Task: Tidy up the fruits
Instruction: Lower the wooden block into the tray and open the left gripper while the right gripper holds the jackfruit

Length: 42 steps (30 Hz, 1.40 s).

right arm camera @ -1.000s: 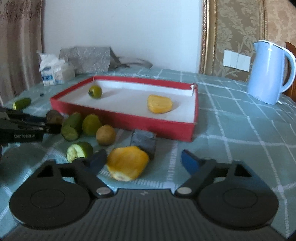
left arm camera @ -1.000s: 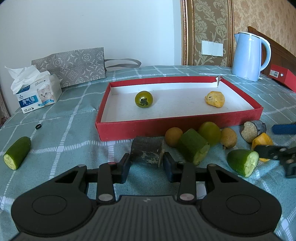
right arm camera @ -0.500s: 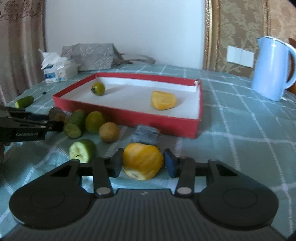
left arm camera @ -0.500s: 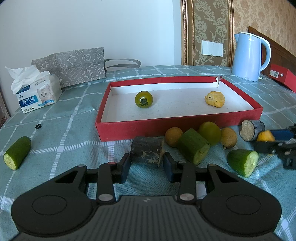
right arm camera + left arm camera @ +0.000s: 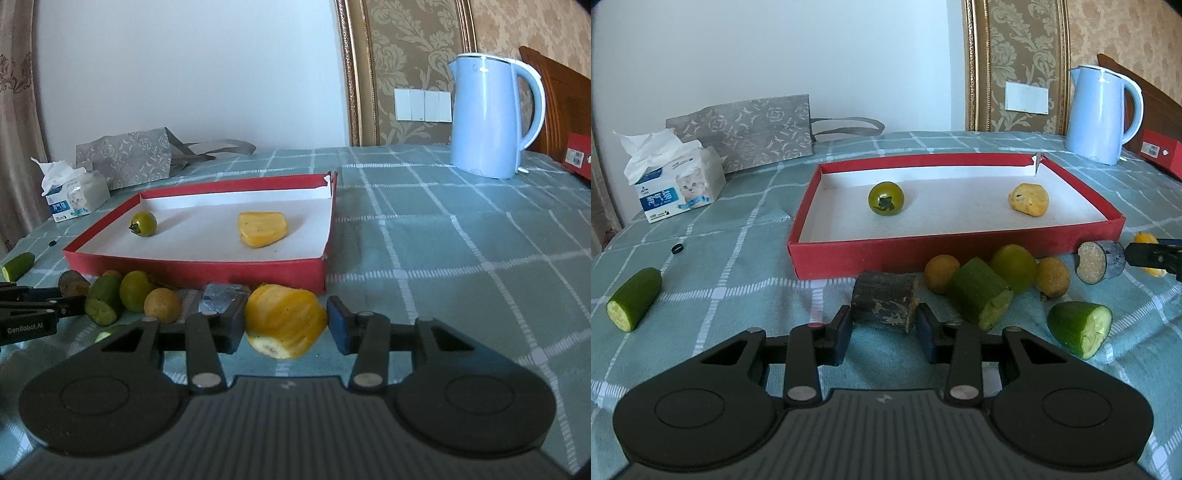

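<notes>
The left gripper (image 5: 882,328) clamps a rough, dark cylindrical stub (image 5: 884,302). The right gripper (image 5: 285,325) grips a lumpy yellow fruit chunk (image 5: 284,319) before the red cardboard tray (image 5: 229,267).

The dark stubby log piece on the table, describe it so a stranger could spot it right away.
Find the red tray on the checked cloth. Just before its near wall lies the dark log piece, leftmost in the fruit cluster, between the left gripper pads. Its neighbours are green or yellow; it alone is blackish, bark-like.

Red tray (image 5: 960,254) with white floor, teal checked cloth (image 5: 461,229), pale-blue kettle (image 5: 487,114).
</notes>
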{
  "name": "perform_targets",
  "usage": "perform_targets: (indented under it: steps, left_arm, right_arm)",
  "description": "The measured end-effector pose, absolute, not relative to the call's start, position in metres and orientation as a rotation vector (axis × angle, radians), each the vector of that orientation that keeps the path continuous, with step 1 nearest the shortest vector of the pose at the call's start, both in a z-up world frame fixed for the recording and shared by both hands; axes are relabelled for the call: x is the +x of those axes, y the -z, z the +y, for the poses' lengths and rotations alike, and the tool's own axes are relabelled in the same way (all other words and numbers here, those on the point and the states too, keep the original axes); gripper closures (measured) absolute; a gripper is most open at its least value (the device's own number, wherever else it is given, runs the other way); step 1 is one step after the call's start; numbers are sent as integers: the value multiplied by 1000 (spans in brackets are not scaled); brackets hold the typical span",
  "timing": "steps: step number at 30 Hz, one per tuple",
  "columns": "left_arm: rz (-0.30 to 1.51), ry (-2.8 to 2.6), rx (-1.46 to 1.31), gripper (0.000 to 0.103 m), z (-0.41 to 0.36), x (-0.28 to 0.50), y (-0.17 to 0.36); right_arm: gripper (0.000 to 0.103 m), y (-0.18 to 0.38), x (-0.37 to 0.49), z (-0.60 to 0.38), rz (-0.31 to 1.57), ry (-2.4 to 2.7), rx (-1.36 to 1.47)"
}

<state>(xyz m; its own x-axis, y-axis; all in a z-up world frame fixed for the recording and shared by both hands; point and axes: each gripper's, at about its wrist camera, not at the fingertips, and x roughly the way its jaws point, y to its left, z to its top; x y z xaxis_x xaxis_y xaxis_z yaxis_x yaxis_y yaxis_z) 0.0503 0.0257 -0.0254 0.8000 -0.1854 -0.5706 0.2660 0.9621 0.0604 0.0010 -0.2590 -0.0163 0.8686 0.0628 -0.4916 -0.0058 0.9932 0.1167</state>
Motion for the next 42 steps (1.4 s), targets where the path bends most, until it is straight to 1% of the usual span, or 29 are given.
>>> perform_targets:
  steps: [14,17,22,32,36,42]
  left_arm:
    - [601,218,67,68,34,39,21]
    - [597,234,37,71,37,41,12]
    - [566,240,28,71,31,61,-9]
    - [560,237,32,71,22,95,-23]
    - [579,220,10,71,22,114,-22]
    - [626,191,-15,71,26,134,-7]
  right_arm:
    - [59,18,1,-264,531,-45,158]
    - [59,18,1,-265,532,-49,165]
    - [59,17,0,-264,526,-54,162]
    - [59,18,2,-265,529,-59,163]
    - [59,18,2,-265,531,-61,164]
    - [59,18,2,-265,529,-58,159]
